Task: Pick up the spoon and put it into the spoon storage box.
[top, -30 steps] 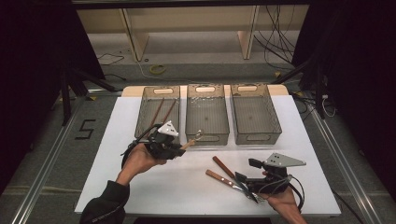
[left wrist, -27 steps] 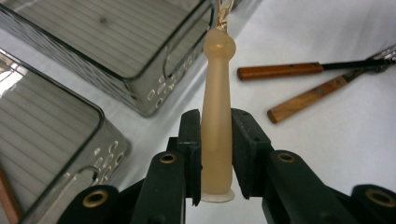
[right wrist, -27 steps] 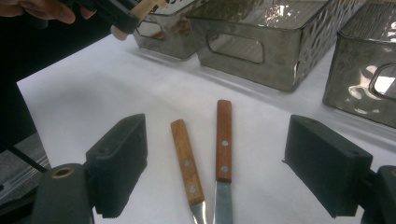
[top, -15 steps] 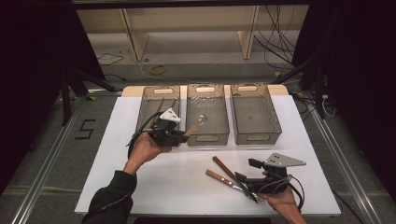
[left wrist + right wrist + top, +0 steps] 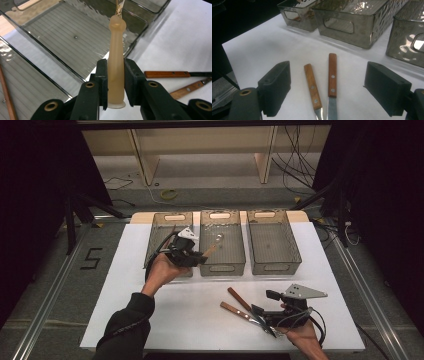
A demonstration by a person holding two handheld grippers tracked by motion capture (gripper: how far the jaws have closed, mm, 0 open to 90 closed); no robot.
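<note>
High view, left tool: the left tool (image 5: 192, 255) is clamped on a pale-handled spoon (image 5: 212, 246), held above the near end of the middle bin (image 5: 222, 268).
High view, spoon axis: its long axis runs from the tool up and to the right across the picture, bowl end leading over the middle bin, handle end back in the jaws.
High view, bins: 3 clear bins stand in a row at the far side of the white table (image 5: 165, 310); the left bin (image 5: 158, 234) and right bin (image 5: 295, 255) flank the middle one.
High view, right tool: the right tool (image 5: 265, 316) rests low at the near right, by 2 wooden-handled knives (image 5: 239, 304) lying on the table.

Left gripper view, grip: both pads (image 5: 103, 75) press the spoon's thick cream handle (image 5: 116, 62) near its butt end; the handle points straight away from the camera, neck over the bin floor.
Left gripper view, risk: the smooth, round handle is gripped far from the bowl, so I judge it could swivel or slip in the pads, and a tilted release may strike the bin wall.

Right gripper view, state: the jaws stand wide apart and hold nothing, with the knife handles (image 5: 322, 80) between them on the table, pointing away towards the bins, blades near the camera.
Right gripper view, risk: closing here might catch both knives at once.
</note>
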